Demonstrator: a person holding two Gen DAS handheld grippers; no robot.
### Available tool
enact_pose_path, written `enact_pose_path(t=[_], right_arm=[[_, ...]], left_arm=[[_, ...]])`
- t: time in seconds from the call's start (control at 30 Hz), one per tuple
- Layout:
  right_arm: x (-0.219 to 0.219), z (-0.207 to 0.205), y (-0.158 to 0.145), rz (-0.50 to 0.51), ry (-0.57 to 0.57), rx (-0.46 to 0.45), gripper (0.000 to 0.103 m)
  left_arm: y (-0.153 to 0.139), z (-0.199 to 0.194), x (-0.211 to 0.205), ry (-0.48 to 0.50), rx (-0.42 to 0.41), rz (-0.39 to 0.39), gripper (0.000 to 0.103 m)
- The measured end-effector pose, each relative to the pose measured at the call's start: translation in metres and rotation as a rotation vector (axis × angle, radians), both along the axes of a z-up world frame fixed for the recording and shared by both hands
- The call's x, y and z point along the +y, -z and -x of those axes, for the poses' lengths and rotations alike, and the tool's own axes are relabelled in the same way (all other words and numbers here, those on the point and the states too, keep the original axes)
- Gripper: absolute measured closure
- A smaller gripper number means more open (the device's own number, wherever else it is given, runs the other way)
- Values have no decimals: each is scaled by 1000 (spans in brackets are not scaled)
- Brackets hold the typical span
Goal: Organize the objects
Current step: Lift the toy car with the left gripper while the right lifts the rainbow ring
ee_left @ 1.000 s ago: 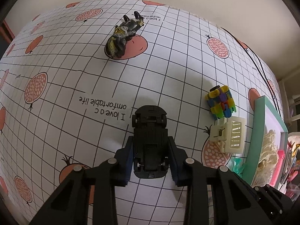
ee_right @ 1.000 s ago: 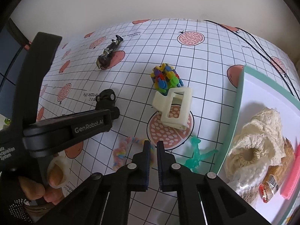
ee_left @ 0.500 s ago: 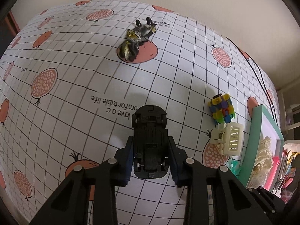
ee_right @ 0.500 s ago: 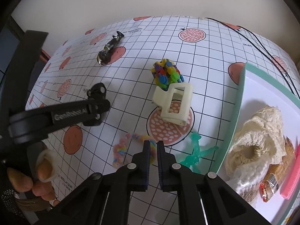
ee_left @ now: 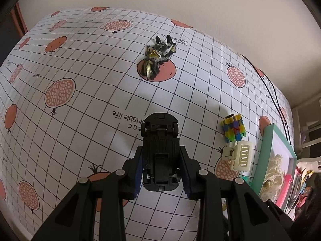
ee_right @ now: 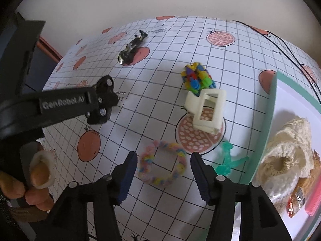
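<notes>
Left gripper (ee_left: 161, 168) closed on a black toy car (ee_left: 160, 150), underside toward the camera, held above the middle of the tabletop (ee_left: 84, 108). Right gripper (ee_right: 163, 172) wide open and empty, one finger on each side of a pastel braided ring (ee_right: 161, 165), no contact visible, near the right part of the tabletop. Just beyond: a cream hair clip (ee_right: 207, 110) touching a colourful block cluster (ee_right: 197, 79), a green figure (ee_right: 227, 159) beside the teal tray (ee_right: 260, 142) at the right edge, a dark robot toy (ee_right: 130, 49) toward the far edge.
</notes>
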State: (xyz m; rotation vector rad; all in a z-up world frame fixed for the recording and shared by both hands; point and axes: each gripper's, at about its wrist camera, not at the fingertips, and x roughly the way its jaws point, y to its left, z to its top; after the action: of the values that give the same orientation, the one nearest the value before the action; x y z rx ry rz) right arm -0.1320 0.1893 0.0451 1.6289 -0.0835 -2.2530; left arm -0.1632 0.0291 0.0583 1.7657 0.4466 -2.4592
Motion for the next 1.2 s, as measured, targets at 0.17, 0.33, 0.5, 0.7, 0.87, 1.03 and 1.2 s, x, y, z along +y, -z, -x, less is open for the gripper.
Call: enact_pose_path(t=[0.17, 0.33, 0.5, 0.7, 0.87, 1.03, 1.2], right_arm=[[-6, -1, 8, -13, -17, -18, 43], [-10, -2, 17, -41, -16, -35, 43], [-12, 0, 19, -39, -12, -48, 49], [-10, 0, 16, -28, -11, -47, 60], [-3, -1, 12, -19, 1, -47, 62], [1, -4, 3, 2, 15, -24, 62], [7, -5, -10, 24, 35, 12, 62]], left_arm=[[0, -4, -2, 2, -10, -6, 68], [4, 2, 1, -1, -16, -11, 68], [3, 2, 0, -4, -18, -4, 68], [4, 3, 2, -3, -21, 7, 68], [2, 3, 1, -4, -15, 13, 68], [-6, 0, 1, 1, -4, 23, 68], [-17, -3, 4, 5, 16, 34, 68]])
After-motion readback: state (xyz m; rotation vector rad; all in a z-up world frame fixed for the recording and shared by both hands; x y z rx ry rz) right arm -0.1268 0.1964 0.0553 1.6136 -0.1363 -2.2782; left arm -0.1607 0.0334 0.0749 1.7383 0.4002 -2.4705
